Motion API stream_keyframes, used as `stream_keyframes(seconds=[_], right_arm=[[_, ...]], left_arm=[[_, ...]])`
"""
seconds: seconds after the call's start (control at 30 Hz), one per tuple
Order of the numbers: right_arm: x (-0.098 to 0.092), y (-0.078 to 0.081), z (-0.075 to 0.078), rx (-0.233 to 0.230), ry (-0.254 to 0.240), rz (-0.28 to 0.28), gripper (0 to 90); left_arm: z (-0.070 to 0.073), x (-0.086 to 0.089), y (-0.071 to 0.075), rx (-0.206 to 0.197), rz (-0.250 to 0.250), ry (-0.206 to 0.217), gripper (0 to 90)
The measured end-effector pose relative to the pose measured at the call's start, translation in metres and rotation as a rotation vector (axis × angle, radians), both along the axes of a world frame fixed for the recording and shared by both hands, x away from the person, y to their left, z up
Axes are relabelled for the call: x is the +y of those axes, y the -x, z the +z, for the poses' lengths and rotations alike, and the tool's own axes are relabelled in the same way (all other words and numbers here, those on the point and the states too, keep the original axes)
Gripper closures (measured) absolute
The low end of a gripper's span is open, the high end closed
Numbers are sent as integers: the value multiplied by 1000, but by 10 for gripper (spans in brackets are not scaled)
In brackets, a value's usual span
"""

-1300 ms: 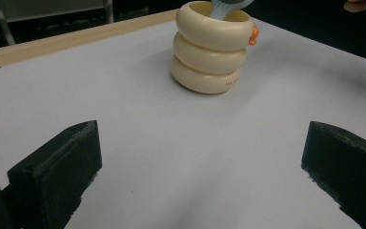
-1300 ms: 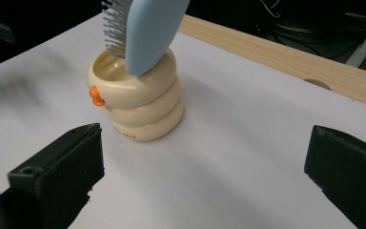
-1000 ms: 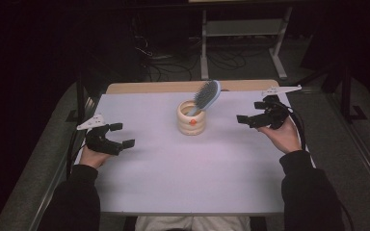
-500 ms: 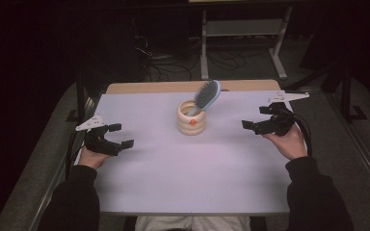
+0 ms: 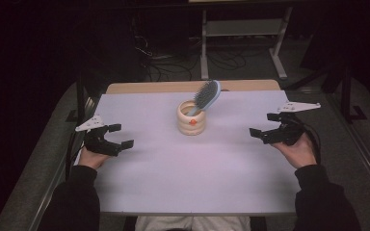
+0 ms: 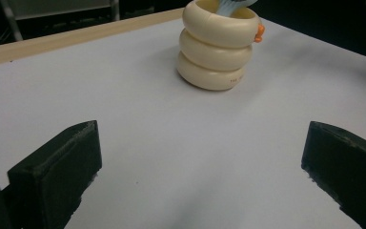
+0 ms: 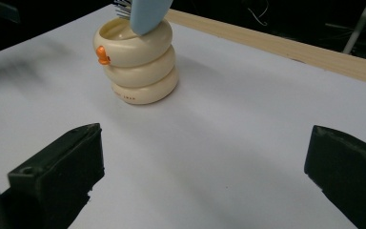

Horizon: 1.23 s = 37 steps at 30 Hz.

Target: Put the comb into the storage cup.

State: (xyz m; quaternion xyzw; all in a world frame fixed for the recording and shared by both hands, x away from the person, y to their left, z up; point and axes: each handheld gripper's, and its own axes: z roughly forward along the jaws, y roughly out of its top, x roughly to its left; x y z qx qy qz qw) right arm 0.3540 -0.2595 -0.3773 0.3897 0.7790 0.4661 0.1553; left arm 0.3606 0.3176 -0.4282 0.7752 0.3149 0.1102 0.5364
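While my hands rest low at the surface's (image 5: 173,192) edges, both tongs (left (image 5: 115,136), right (image 5: 269,124)) gape wide, empty, aimed toward the cup (image 5: 191,118) holding a brush (image 5: 206,94).

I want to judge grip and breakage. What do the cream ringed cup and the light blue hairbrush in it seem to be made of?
Cream ringed cup: probably glazed ceramic or glossy plastic; smooth with soft highlights. Light blue hairbrush: likely plastic; smooth even back, dark thin bristles.

Light: I see the pale lilac table sheet (image 5: 192,168) lit from overhead, surroundings dark.
Shadows: soft, faint.
Blur: near black jaws slightly soft.
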Motion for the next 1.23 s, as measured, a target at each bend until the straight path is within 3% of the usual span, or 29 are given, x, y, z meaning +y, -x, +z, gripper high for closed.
stream_keyframes(seconds=[0.37, 0.63, 0.9, 1.13, 1.23], right_arm=[[-11, 15, -19, 29, 13, -26, 0], [-18, 29, -28, 8, 8, -33, 0], [-28, 39, -40, 23, 18, -51, 0], [-30, 48, -48, 24, 6, -56, 0], [-29, 51, -51, 27, 8, -55, 0]], left_arm=[[0, 3, 4, 0, 4, 10, 0], [0, 6, 7, 0, 8, 13, 0], [0, 8, 10, -2, 14, 24, 0], [-1, 11, 12, 0, 24, 9, 0], [-5, 14, 9, 22, 44, 3, 0]])
